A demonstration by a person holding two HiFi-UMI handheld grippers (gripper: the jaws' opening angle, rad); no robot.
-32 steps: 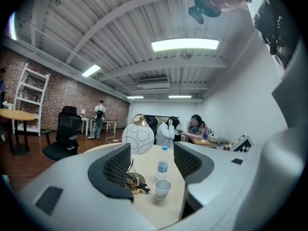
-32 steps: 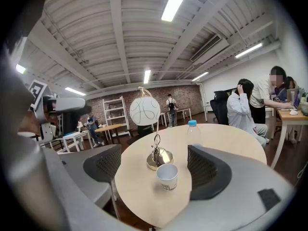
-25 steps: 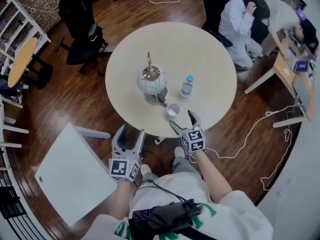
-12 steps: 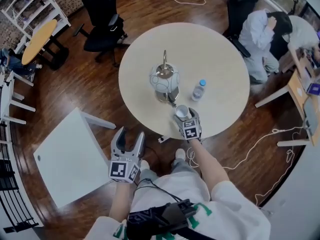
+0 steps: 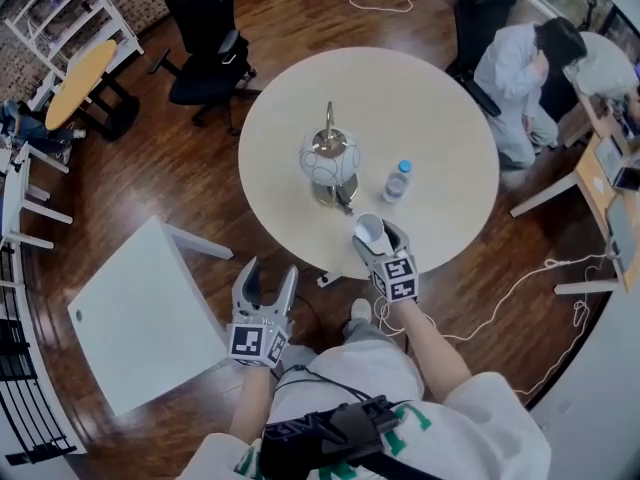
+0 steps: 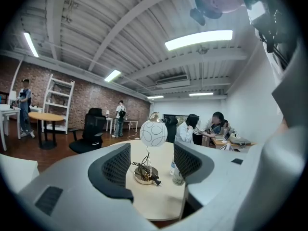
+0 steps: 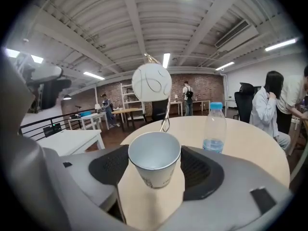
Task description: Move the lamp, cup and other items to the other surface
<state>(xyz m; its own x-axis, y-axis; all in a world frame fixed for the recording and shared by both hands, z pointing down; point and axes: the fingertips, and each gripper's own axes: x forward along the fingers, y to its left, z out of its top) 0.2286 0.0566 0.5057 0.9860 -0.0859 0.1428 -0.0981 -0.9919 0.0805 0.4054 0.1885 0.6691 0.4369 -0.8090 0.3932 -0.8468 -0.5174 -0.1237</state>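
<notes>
A white paper cup (image 5: pixel 369 229) (image 7: pixel 155 160) sits between the jaws of my right gripper (image 5: pixel 377 238) (image 7: pixel 155 171) at the near edge of the round beige table (image 5: pixel 430 118). The jaws are closing and both pads touch the cup's sides. Behind it stand a lamp with a white globe shade (image 5: pixel 328 158) (image 7: pixel 151 83) and a water bottle with a blue cap (image 5: pixel 398 181) (image 7: pixel 214 126). My left gripper (image 5: pixel 268 273) (image 6: pixel 151 165) hangs open and empty over the floor, pointing at the lamp (image 6: pixel 153 134). A white rectangular table (image 5: pixel 140 318) stands at lower left.
A black office chair (image 5: pixel 205 38) stands beyond the round table on the left. People sit at desks at the right (image 5: pixel 520 58). A white cable (image 5: pixel 500 298) trails over the wooden floor at the right. A small orange table (image 5: pixel 75 83) and shelves are at upper left.
My right gripper reached forward to the cup, took it between its jaws and narrowed them on it, then drew back slightly. The left gripper stayed low over the floor.
</notes>
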